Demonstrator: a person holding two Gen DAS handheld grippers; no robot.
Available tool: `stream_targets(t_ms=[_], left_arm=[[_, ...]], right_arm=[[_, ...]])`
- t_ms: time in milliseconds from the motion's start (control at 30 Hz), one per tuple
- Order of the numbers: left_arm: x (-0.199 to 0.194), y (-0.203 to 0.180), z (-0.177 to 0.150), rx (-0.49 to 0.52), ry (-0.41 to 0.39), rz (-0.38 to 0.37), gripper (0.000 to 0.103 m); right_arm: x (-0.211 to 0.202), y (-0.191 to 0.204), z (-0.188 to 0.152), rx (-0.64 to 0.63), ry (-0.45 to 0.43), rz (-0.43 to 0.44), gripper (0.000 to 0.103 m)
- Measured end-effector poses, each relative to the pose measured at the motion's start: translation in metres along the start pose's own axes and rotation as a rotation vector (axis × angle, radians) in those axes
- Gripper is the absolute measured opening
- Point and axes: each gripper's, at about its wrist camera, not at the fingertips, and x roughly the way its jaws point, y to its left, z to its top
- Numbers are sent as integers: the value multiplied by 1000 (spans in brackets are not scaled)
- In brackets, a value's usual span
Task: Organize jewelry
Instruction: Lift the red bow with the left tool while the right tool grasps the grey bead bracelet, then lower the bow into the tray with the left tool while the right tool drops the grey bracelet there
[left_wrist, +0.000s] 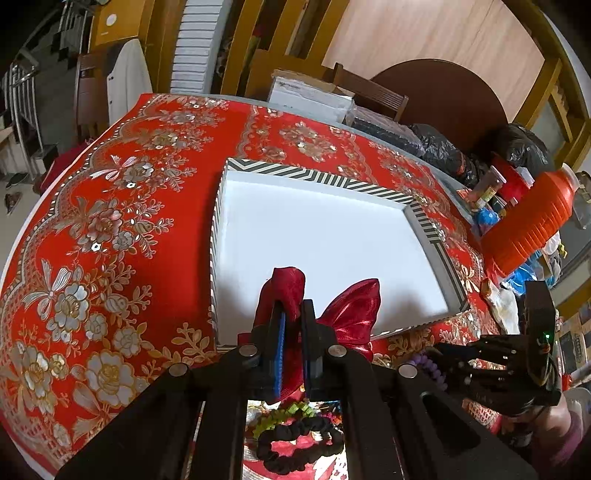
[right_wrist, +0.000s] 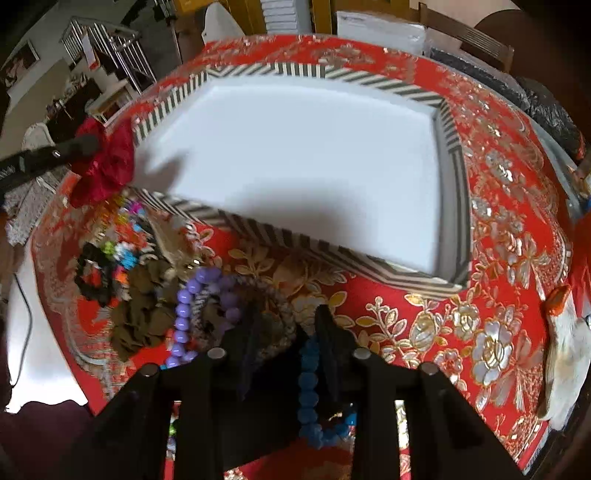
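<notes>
our left gripper (left_wrist: 291, 314) is clamped on the red bow (left_wrist: 347, 314), which hangs just ahead of the fingers over the near edge of the white tray (left_wrist: 424, 218). it looks light, soft and shiny, so it may slip; we judge the centre knot the surest hold. our right gripper (right_wrist: 288, 325) stands partly parted over the bead pile, the blue bead strand (right_wrist: 308, 384) lying between its fingers, though whether they grip it we cannot tell.
</notes>
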Motion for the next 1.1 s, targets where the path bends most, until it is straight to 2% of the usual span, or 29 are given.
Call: stream_targets(t_ms=[33,100,200,333,533,700,833,900,1100], left_arm=[[0,0,0,0,0,0,0],[-1,-1,0,5,0,1,0],[-5,-2,3,4,-10,-3,0],[-9,-3,10,-4,-28,-14,0],[5,-5,16,-14,-28,-7,0],[25,6,15,-30,-30,11,0],[39,15,16,-28,-20,17,5],[46,19,17,-28,-9,26,8],[65,23,18,-15,26,41,11]], right_arm=[[-1,0,0,5,-14,-3,10],[-16,-2,-1,14,-68,0,8],[-43,-7,-2,36,-147,-5,7],[-71,-17,2,73,-211,-29,7],[-70,-42,22,200,-288,-16,7],[-28,-60,40,262,-233,-17,7],[-4,-77,33,312,-166,-24,7],[-1,-81,27,325,-147,-16,7],[-4,-63,15,252,-109,-51,7]])
